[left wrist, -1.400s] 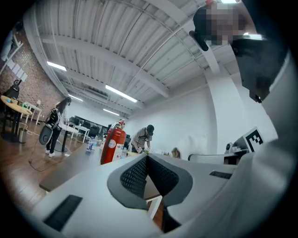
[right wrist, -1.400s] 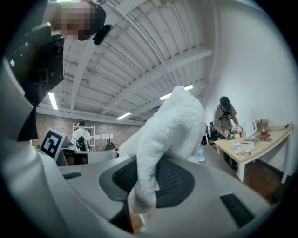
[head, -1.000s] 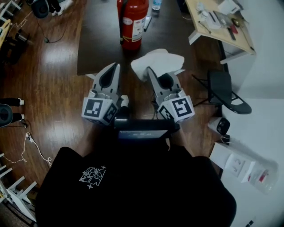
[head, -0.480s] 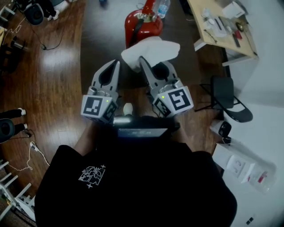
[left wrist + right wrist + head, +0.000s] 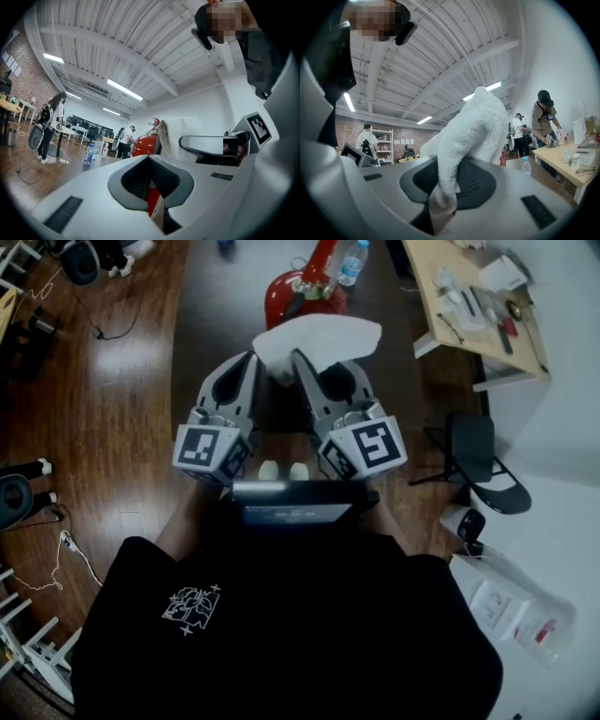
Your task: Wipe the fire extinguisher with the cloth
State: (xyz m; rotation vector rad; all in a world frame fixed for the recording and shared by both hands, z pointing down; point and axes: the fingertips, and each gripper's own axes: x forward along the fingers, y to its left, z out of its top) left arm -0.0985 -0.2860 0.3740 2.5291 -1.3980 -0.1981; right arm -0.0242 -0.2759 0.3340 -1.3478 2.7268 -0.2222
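The red fire extinguisher (image 5: 302, 296) stands on a dark table at the top of the head view, partly hidden by the white cloth (image 5: 323, 337). My right gripper (image 5: 294, 356) is shut on the cloth, which bulges up past its tips just in front of the extinguisher. In the right gripper view the fluffy cloth (image 5: 474, 125) is pinched between the jaws of the right gripper (image 5: 442, 180). My left gripper (image 5: 249, 358) is level with the right gripper on its left, shut and holding nothing. In the left gripper view the extinguisher (image 5: 142, 144) and cloth (image 5: 187, 132) show beyond the left gripper (image 5: 149, 158).
A water bottle (image 5: 351, 262) stands just right of the extinguisher on the dark table (image 5: 211, 320). A wooden desk (image 5: 480, 306) with small items is at the upper right, and a black folding chair (image 5: 478, 442) stands below it. Several people stand far off in both gripper views.
Both grippers have moved forward toward the extinguisher. The cloth, held throughout by the right gripper, now covers the extinguisher's lower part in the head view.
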